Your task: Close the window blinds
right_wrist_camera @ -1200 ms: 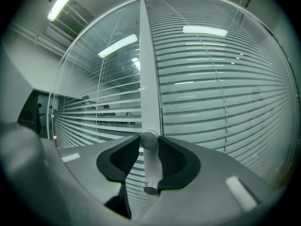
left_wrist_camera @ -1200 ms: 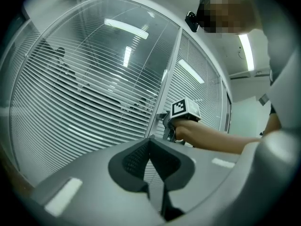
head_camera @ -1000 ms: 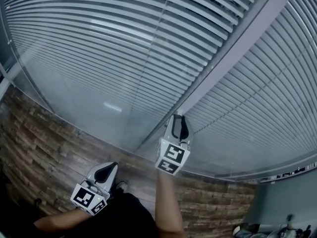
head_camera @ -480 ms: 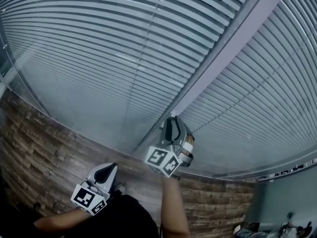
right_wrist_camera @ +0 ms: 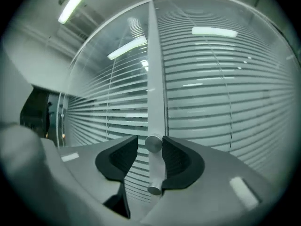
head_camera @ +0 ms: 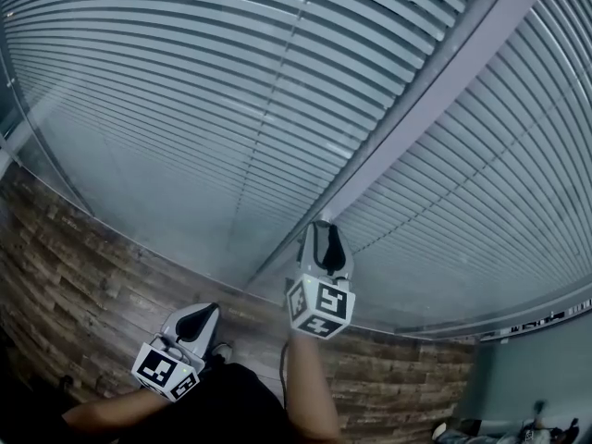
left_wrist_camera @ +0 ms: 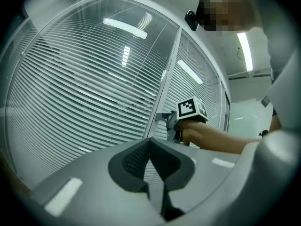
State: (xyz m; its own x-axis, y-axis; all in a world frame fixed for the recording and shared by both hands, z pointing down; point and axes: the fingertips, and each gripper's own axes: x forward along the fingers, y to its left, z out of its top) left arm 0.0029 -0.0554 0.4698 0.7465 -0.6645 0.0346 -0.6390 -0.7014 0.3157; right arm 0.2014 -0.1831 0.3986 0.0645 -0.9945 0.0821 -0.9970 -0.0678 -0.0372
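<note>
Room: office partition, blinds (head_camera: 185, 81) behind glass, wood-plank floor (head_camera: 74, 257) below.
Knob: tilt knob (right_wrist_camera: 153, 143) on mullion (head_camera: 435, 81), sits btwn right gripper (right_wrist_camera: 150, 150) jaws.
R jaws: opening, gap on one side; prob letting knob go.
L: left gripper (left_wrist_camera: 150, 160) clenched, empty, parked low; not needed here.

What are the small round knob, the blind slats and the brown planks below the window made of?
Knob: probably metal, satin silver; its flat face gleams dully.
Blind slats: thin pale strips with an even sheen, painted aluminium or plastic, unclear which.
Planks: wood or wood-look laminate, matte, with brown grain.
</note>
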